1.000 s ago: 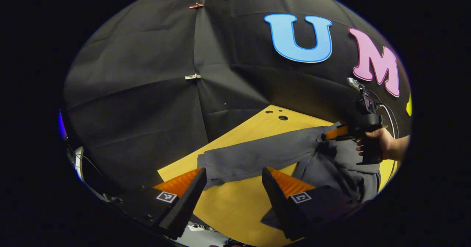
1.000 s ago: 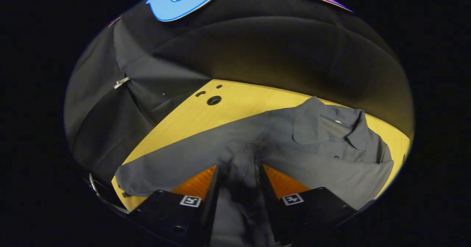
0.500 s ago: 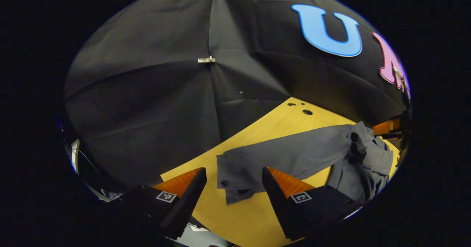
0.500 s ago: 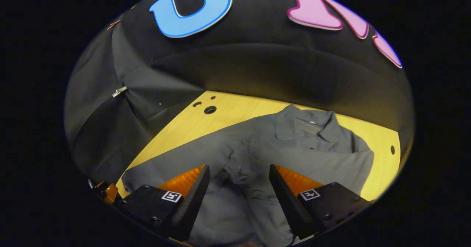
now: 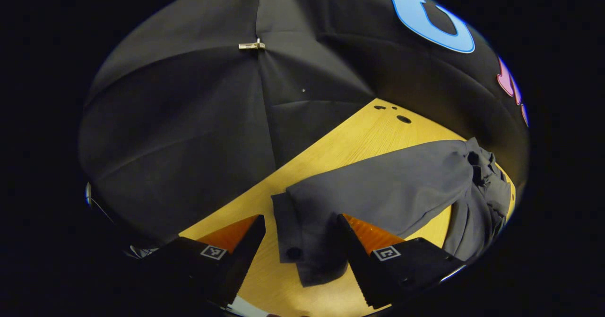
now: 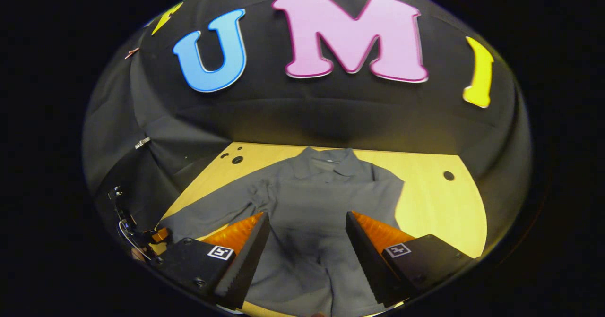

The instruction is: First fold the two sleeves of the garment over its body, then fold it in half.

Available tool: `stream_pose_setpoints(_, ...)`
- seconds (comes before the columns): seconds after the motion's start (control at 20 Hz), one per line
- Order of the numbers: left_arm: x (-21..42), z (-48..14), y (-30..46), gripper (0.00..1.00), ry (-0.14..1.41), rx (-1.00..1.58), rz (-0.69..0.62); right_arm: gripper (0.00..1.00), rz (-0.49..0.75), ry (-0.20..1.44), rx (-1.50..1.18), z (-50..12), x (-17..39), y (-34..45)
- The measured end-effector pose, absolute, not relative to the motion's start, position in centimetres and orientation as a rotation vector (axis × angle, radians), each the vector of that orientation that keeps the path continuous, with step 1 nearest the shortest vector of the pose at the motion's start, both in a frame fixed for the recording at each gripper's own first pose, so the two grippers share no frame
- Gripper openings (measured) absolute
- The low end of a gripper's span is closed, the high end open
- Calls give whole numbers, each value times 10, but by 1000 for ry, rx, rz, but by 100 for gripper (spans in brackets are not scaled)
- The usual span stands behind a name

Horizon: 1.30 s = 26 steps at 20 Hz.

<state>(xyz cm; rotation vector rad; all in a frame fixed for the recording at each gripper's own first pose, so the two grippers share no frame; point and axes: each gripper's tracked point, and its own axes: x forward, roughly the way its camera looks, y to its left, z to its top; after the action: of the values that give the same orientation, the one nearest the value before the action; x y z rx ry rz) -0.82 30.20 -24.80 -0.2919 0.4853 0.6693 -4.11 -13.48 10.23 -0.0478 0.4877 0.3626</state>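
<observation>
A grey collared shirt lies on the yellow wooden table, collar toward the back wall. Its one sleeve stretches out flat to the side, with the cuff lying between the fingers of my left gripper, which is open. My right gripper is open above the shirt's body, nothing held. In the right gripper view the left gripper shows small at the sleeve's end, lower left.
Black cloth walls close the booth behind and to the left of the table. Small holes sit in the tabletop near the back corners. Bare table lies to the right of the shirt.
My right gripper let go of the shirt fabric, opened and pulled back from it. My left gripper moved in over the sleeve cuff, which now lies between its open fingers.
</observation>
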Motion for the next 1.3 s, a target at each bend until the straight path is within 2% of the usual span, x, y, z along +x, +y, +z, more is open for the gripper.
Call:
stream_pose_setpoints(0.1, -2, -254, 302, 100, 503, -288, 668, 99, 304, 488, 6, 104, -55, -163)
stream_pose_setpoints(0.15, 1, -256, 303, 96, 519, -270, 672, 99, 278, 487, 25, 104, -65, -178)
stream_pose_setpoints(0.35, 12, -261, 298, 95, 568, -176, 681, 99, 181, 505, 66, 95, -90, -226)
stream_pose_setpoints(0.4, 12, -261, 297, 89, 580, -164, 687, 99, 170, 511, 76, 94, -96, -234)
stream_pose_setpoints(0.5, 20, -261, 289, 91, 574, -184, 663, 99, 131, 509, 78, 95, -107, -257)
stream_pose_setpoints(0.6, 27, -263, 289, 63, 568, -181, 653, 99, 112, 508, 92, 95, -111, -271)
stream_pose_setpoints(0.65, 33, -261, 284, 62, 561, -191, 634, 99, 114, 510, 103, 95, -112, -274)
stream_pose_setpoints(0.75, 36, -261, 281, 35, 568, -181, 612, 99, 112, 508, 107, 93, -108, -284)
stream_pose_setpoints(0.85, 38, -259, 277, 16, 595, -152, 602, 99, 111, 504, 106, 94, -103, -295)
stream_pose_setpoints(0.95, 41, -258, 279, 6, 623, -126, 603, 99, 105, 498, 111, 92, -95, -301)
stream_pose_setpoints(1.1, 45, -218, 283, 6, 532, -74, 633, 99, 105, 501, 117, 93, -91, -313)
stream_pose_setpoints(1.3, 68, -159, 263, 5, 441, -62, 563, 99, 103, 521, 104, 81, -84, -320)
